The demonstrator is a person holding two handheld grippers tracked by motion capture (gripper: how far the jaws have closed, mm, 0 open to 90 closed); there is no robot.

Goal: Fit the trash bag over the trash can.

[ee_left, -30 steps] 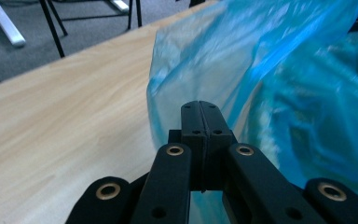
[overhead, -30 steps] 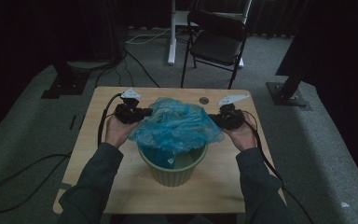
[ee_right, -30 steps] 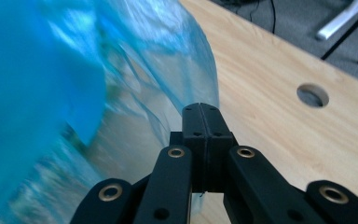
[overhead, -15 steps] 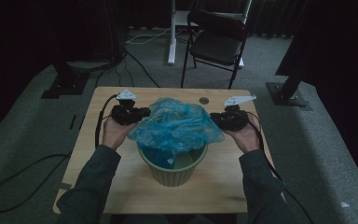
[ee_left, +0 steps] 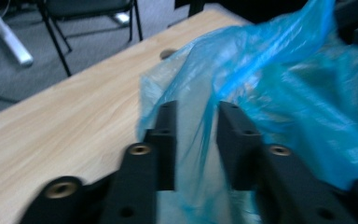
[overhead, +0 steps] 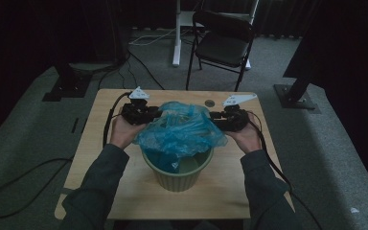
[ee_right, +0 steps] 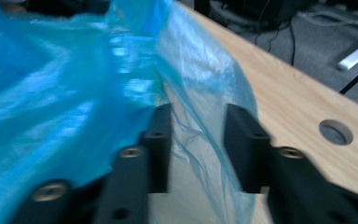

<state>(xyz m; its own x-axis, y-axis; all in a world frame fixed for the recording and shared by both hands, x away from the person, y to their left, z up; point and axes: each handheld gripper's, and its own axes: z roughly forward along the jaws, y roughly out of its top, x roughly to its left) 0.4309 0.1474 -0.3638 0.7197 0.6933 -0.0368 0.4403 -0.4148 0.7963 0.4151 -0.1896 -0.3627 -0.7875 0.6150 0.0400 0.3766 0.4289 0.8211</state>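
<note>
A crumpled blue plastic bag (overhead: 179, 129) lies heaped over the mouth of a pale green bin (overhead: 177, 175) on the wooden table (overhead: 100, 158). My left gripper (overhead: 155, 114) is at the bag's left edge, my right gripper (overhead: 213, 119) at its right edge. In the left gripper view the left gripper (ee_left: 196, 109) has its jaws apart, with a thin fold of the bag (ee_left: 284, 70) running loose through the gap. The right gripper (ee_right: 198, 114) also stands open, with the bag's film (ee_right: 74, 79) hanging between the jaws. Both pairs of jaws have just been opening.
A round hole (overhead: 210, 103) is in the table just behind the bag. A black folding chair (overhead: 220, 45) and a white post stand on the grey carpet beyond the far edge. Cables trail from both grippers off the table's sides.
Hardly anything differs in the high view: both hands stay at the bag's two sides and the bag stays heaped over the bin.
</note>
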